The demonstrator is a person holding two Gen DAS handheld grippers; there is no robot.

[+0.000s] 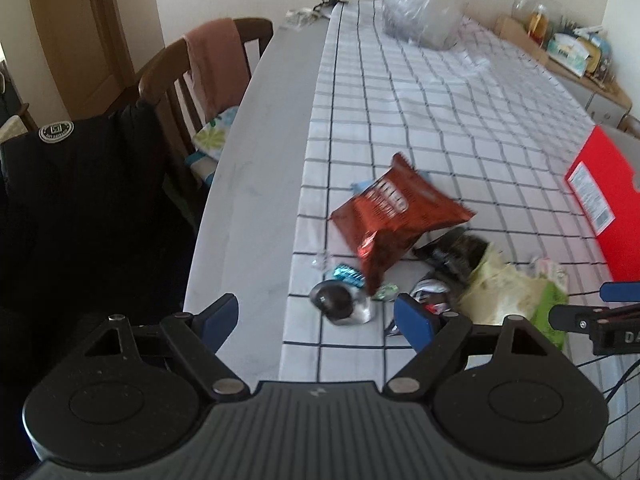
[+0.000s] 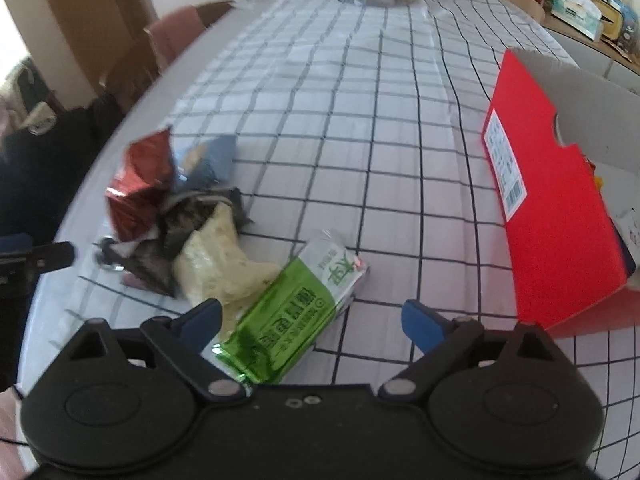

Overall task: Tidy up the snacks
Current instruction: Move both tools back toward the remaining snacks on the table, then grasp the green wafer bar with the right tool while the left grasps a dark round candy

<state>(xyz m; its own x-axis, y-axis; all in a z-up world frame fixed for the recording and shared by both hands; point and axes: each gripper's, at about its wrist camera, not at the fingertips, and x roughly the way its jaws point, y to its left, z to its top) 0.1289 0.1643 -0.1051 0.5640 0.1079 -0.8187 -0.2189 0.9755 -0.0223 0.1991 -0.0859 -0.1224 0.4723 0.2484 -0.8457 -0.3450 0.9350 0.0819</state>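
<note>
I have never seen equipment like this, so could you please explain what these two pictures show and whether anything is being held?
There is no robot here: a person carries a hand-held two-finger claw in each hand, each with a camera looking along its fingers. One picture is from the left claw, the other from the right claw. Both are open and hold nothing. On the checked tablecloth lies a pile of snacks: a red bag, a pale bag and a green packet. An open red box stands to the right.
</note>
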